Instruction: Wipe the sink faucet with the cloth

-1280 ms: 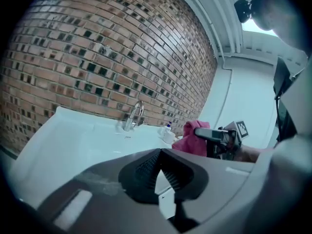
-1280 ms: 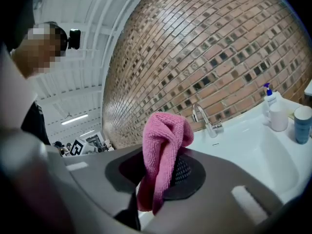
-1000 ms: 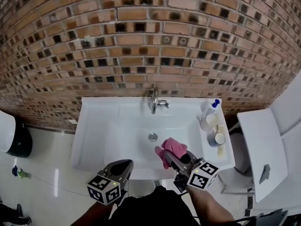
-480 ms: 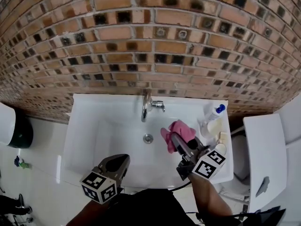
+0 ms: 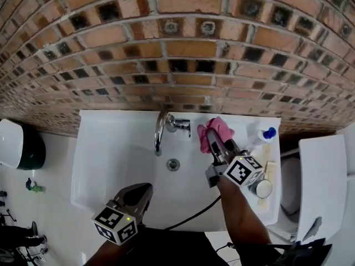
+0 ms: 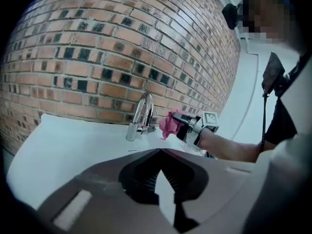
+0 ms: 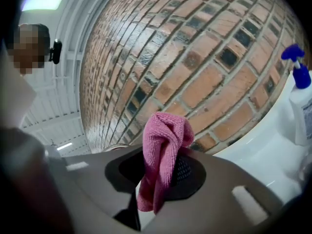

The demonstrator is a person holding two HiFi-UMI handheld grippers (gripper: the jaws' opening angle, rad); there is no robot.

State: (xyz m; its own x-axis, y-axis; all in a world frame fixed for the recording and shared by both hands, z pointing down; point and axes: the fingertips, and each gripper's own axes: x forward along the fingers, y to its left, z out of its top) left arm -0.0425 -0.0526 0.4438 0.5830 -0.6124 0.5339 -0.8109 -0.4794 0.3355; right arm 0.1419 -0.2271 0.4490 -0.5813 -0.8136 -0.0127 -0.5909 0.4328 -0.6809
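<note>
The chrome faucet (image 5: 160,131) stands at the back of the white sink (image 5: 100,148), its handle (image 5: 181,124) pointing right. My right gripper (image 5: 211,138) is shut on a bunched pink cloth (image 5: 215,129), held just right of the handle near the back rim. In the right gripper view the cloth (image 7: 165,135) hangs out of the right gripper (image 7: 155,165). My left gripper (image 5: 138,194) hovers over the sink's front edge, shut and holding nothing. From the left gripper (image 6: 160,150) view I see the faucet (image 6: 141,115) with the cloth (image 6: 169,124) close beside it.
A spray bottle with a blue nozzle (image 5: 264,136) and a few small containers (image 5: 260,187) stand on the sink's right ledge. The brick wall (image 5: 177,54) rises directly behind. A dark bin (image 5: 25,147) sits on the floor at left, a white fixture (image 5: 319,176) at right.
My right gripper carried the pink cloth from above the basin's front right toward the back, up beside the faucet handle. The left gripper stayed at the front edge.
</note>
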